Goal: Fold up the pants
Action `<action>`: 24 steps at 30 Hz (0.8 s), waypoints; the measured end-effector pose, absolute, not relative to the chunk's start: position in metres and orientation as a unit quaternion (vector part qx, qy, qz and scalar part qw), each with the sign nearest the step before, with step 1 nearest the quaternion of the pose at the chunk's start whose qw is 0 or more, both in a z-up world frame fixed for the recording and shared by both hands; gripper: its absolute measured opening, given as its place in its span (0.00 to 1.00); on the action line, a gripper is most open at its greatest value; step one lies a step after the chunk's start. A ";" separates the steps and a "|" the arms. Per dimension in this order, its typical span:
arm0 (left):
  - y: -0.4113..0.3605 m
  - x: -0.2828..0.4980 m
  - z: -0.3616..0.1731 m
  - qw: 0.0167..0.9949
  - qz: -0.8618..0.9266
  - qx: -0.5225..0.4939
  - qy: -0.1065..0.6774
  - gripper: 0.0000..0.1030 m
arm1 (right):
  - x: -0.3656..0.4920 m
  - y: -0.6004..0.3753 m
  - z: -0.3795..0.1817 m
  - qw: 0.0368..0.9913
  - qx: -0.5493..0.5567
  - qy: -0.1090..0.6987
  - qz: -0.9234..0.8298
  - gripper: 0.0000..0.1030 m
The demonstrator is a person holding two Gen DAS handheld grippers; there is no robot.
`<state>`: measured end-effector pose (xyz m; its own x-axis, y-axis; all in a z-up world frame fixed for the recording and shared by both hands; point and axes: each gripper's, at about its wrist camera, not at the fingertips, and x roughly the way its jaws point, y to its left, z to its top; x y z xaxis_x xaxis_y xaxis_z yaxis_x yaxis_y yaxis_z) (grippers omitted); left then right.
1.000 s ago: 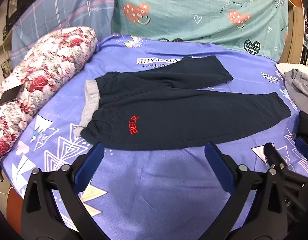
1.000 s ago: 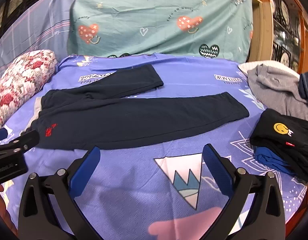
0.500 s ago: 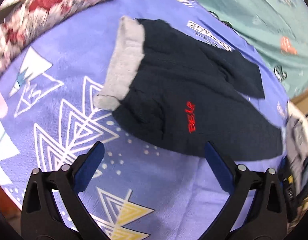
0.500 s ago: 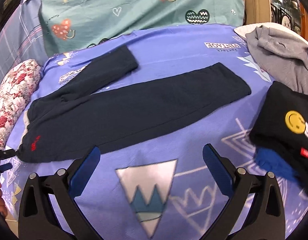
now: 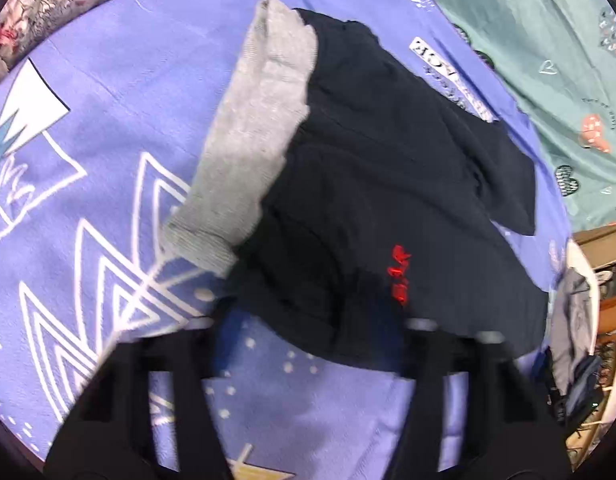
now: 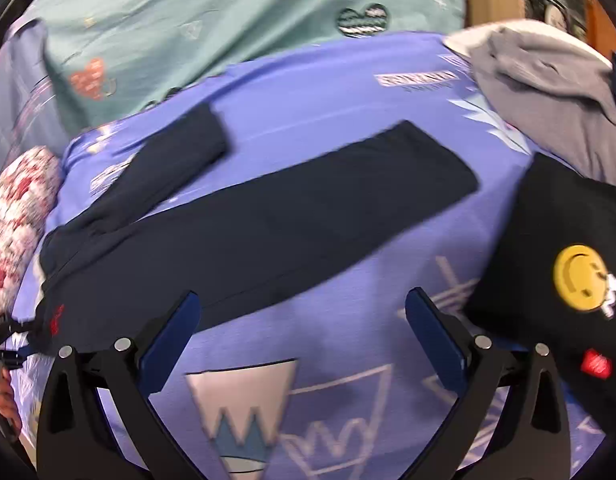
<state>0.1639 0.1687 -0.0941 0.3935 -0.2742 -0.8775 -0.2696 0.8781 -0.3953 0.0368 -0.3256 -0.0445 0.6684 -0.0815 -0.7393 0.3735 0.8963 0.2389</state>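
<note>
Dark navy pants (image 5: 387, 184) with a red logo (image 5: 397, 276) and a grey waistband (image 5: 252, 136) lie flat on the purple bedsheet (image 5: 108, 80). My left gripper (image 5: 311, 328) is blurred at the waist's near edge, and its jaws are closing with that edge between them. In the right wrist view the pants (image 6: 268, 224) stretch across the bed, one leg angled toward the back. My right gripper (image 6: 302, 304) stands open just in front of the long leg's near edge, nothing between its fingers. The left gripper (image 6: 4, 332) shows at the far left by the logo corner.
A black folded garment with a yellow smiley (image 6: 567, 264) lies at the right, with a grey garment (image 6: 547, 92) behind it. A floral pillow (image 6: 12, 216) sits at the left. A teal heart-print cover (image 6: 228, 20) rises at the back.
My left gripper dropped closer to the waist corner and its fingers now straddle the edge. The right gripper swung nearer to the long leg and the black garment.
</note>
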 end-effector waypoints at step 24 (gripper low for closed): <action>0.165 0.180 -0.086 0.816 -0.003 -0.235 0.528 0.12 | 0.117 -0.450 -0.077 0.812 0.335 0.459 -0.134 0.81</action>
<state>0.1801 0.1647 -0.0856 0.4433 -0.2524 -0.8601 -0.2436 0.8895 -0.3866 0.1171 -0.4504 -0.0770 0.5422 0.0900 -0.8354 0.5258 0.7391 0.4210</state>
